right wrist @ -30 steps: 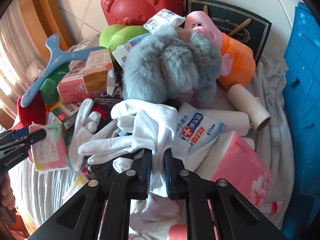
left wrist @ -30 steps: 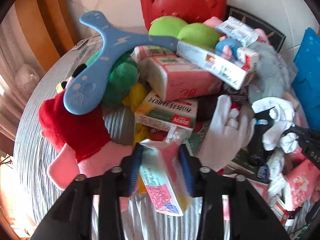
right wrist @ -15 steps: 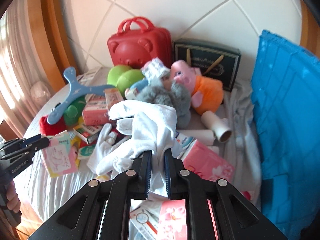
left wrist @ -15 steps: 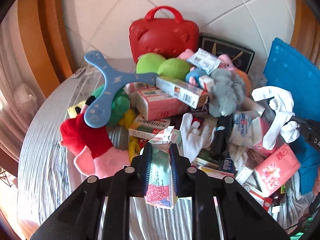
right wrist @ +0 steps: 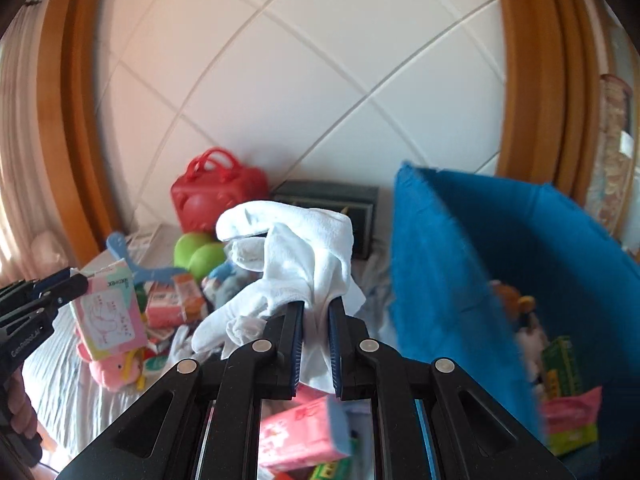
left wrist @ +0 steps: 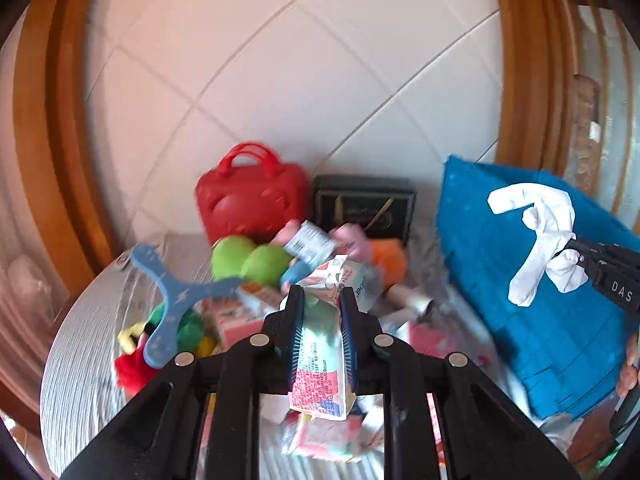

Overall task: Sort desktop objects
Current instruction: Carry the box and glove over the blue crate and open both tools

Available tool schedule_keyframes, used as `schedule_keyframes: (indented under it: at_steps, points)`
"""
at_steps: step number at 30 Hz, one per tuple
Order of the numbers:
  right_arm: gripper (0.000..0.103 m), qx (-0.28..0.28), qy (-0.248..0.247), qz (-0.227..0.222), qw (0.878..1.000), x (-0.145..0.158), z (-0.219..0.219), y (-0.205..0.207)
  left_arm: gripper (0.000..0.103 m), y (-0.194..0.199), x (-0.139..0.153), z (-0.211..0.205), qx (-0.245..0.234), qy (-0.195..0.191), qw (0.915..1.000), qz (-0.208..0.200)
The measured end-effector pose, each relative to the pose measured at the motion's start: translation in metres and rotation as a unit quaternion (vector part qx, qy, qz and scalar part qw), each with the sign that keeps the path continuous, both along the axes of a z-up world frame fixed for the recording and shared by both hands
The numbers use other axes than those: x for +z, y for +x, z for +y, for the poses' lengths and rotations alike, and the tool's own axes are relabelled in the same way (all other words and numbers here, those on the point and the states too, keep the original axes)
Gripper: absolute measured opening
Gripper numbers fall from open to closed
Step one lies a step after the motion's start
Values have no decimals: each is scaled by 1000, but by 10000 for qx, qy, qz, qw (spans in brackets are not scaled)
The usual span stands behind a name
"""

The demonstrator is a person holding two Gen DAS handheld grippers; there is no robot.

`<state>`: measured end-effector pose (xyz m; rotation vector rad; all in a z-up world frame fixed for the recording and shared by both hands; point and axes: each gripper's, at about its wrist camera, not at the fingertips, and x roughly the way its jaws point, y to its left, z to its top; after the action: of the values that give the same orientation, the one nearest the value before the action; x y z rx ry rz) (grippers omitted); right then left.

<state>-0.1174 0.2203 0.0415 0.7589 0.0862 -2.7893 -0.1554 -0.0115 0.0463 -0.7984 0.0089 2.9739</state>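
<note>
A white tiled wall framed by curved wooden posts stands behind a table (left wrist: pixel 76 344) covered in a grey striped cloth and heaped with toys and packets. Against the wall sit a red case (left wrist: pixel 250 196) and a dark box (left wrist: pixel 362 206), with two green balls (left wrist: pixel 250 260) and a blue three-armed toy (left wrist: pixel 172 300) in front of them. The left gripper (left wrist: pixel 320 306) is raised above the heap and points slightly downward; its jaws have just been closing and now pinch a soft tissue packet (left wrist: pixel 320 356), which hangs between the pads clear of the pile. The right gripper (right wrist: pixel 316 318) is also lifted, angled a little downward, its jaws clenched on a white glove (right wrist: pixel 298 248) that drapes up and over the fingertips. Just to its right stands a blue bin (right wrist: pixel 440 264), open toward the camera, with a green box (right wrist: pixel 560 364) and a pink packet (right wrist: pixel 572 416) lying inside. In the left view the glove dangles in front of the bin's outer wall. A person's fingers (right wrist: pixel 20 408) grip the left gripper's handle at the frame's edge.
</note>
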Motion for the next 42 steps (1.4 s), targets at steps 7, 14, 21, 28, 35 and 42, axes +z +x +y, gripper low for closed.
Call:
schedule_keyframes:
  at_steps: [7,14,21,28,35,42]
  points:
    - [12,-840,89,431,9955,49,93,17,17,-13,52,91,-846,105,9955,417]
    - [12,-1643,369,257,9854,47,196,13,17,-21,89,214,-1863,271,9805,558]
    - [12,-2009,704,-279,9767,17,272,-8,17,-35,84,341,-2608,108,9653,-56]
    - [14,-2032,1058,-922,9690,-21,322,-22,18,-48,38,412,-2767,-378,9506,-1352]
    - [27,-1893,1128,-1165,9684,-38,340,-26,36,-43,22,428,-2631,-710,9490,-1588]
    - [100,-1721,1018,-1182,9726,-40,343,-28,64,-42,23,425,-2501,-676,9554,-1420]
